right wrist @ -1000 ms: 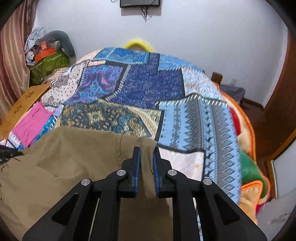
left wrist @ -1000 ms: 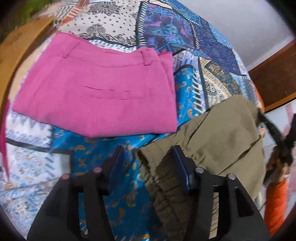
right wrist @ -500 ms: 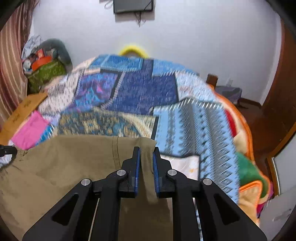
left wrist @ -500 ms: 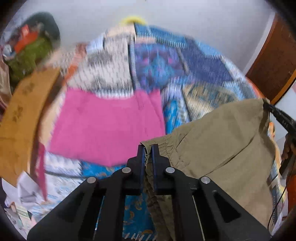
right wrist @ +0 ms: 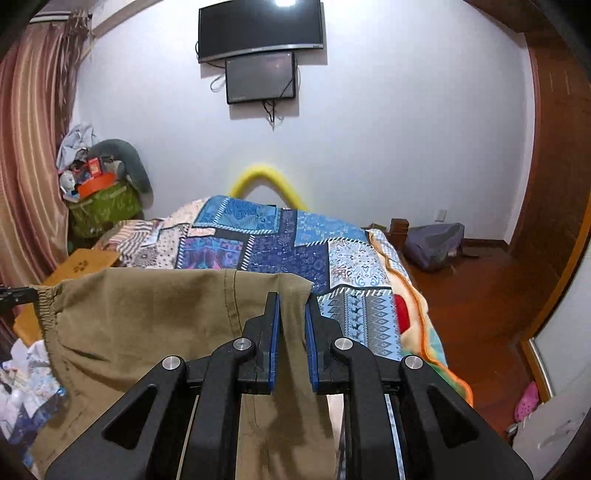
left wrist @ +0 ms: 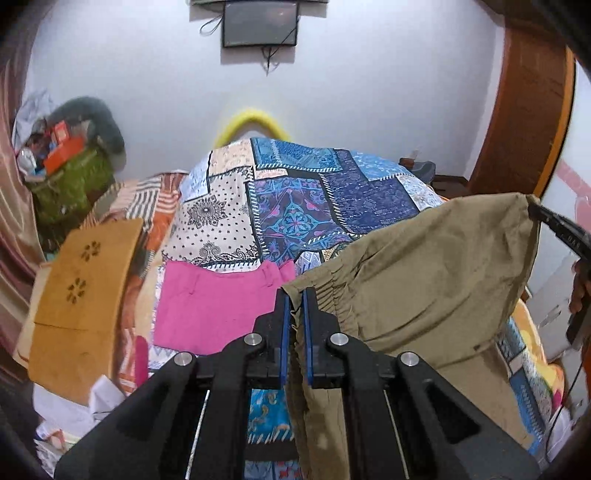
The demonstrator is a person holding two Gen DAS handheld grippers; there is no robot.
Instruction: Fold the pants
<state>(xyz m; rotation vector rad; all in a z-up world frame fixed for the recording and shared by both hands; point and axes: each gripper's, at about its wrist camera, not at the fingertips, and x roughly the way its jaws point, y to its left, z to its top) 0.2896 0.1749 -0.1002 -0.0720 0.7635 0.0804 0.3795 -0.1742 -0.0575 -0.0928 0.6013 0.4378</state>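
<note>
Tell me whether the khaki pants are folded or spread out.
Spread out: the khaki pants hang stretched between the left gripper and right gripper, each shut on a waistband corner.

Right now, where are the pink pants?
In the left wrist view, the pink pants lie folded on the patchwork bedspread, left of the lifted khaki pants.

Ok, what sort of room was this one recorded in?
Most likely a bedroom at home: a bed under a patchwork quilt, two wall-mounted screens, and a curtain at the side.
</note>
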